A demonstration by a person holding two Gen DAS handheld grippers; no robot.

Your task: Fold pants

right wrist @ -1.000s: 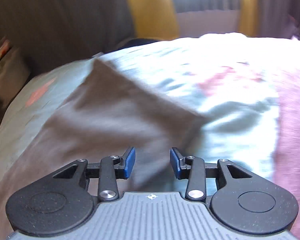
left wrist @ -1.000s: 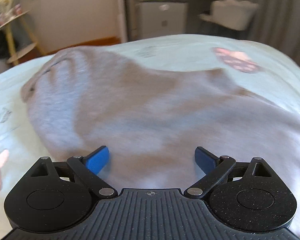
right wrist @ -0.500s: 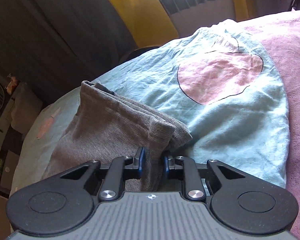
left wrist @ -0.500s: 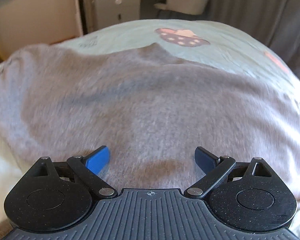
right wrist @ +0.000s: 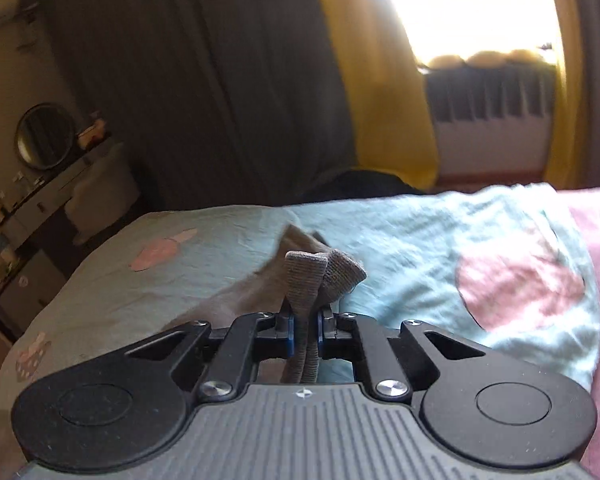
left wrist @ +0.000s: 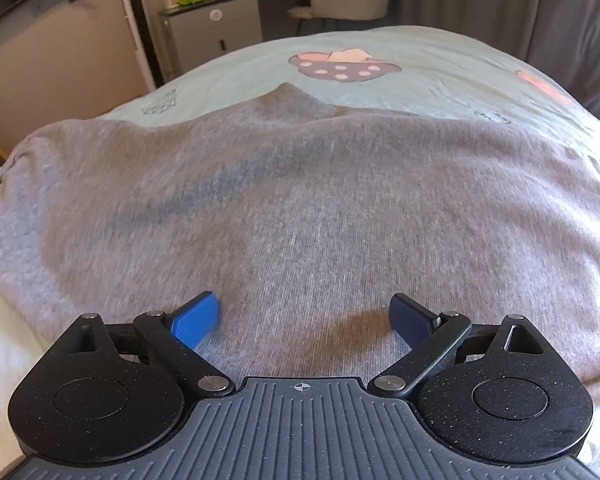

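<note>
The grey pants [left wrist: 300, 208] run past the left and right edges of the left wrist view, so their full outline cannot be followed, and the gripper body covers their near edge. In the right wrist view the bunched cuffs [right wrist: 320, 276] vanish between the pads of the right gripper [right wrist: 304, 334], and the gripper housing hides the cloth below the pinch. The bed sheet [right wrist: 400, 240] is smeared by blur there, its prints soft-edged. The items on the far dresser [right wrist: 40, 200] are too small to name. The window [right wrist: 472, 4] is blown out white.
</note>
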